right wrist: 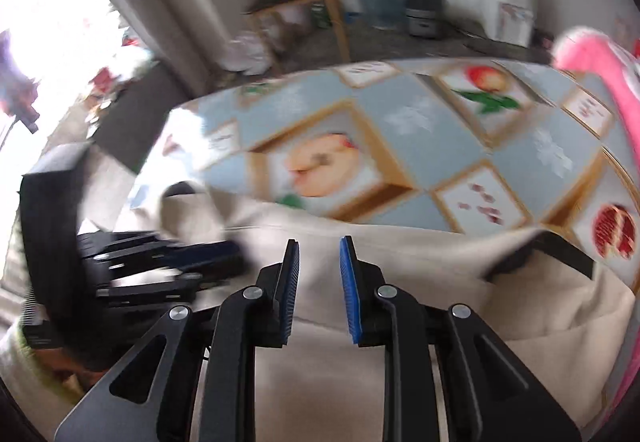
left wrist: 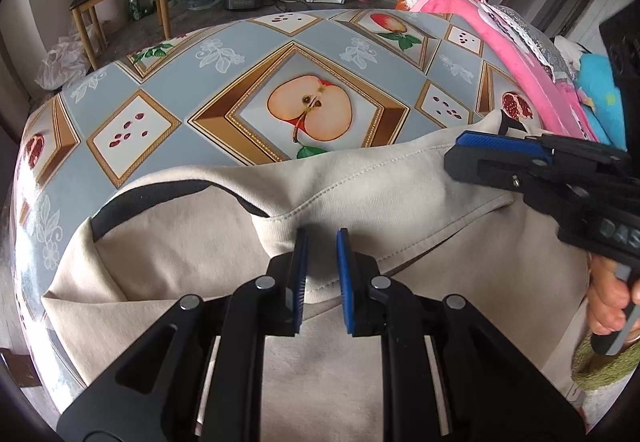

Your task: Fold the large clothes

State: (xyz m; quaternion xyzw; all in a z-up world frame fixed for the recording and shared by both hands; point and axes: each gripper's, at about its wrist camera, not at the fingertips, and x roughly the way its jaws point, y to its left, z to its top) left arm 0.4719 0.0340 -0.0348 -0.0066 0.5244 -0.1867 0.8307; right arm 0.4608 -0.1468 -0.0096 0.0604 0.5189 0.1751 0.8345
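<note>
**Beige garment pinched at hem, both grippers over it**

The beige garment (left wrist: 360,202) lies spread on the near part of the table (left wrist: 248,54), over a fruit-print cloth, w/ dark trim curving at its left edge. Its folded-over hem runs left-right across the view, so the long axis lies crosswise to both grippers, which point down & away from the person.

Left gripper (left wrist: 322,242): jaws narrowed, a raised ridge of the hem bunched between the pads; looks like a pinch on the fabric, though the contact itself is hard to confirm. Right gripper (right wrist: 319,246): jaws also narrow, only flat fabric seen in the gap; in the left wrist view it hovers above the hem's right end. No cloth visibly clamped, so it reads as not gripping.

Judgement: the left is already on the hem; the right is nearer the far-right corner by the pink cloth (left wrist: 516,42), likely its next grab.

Hard to make out: right wrist view is motion-blurred; garment's near part is cut off by the frame & gripper bodies; sleeves can't be located.
</note>
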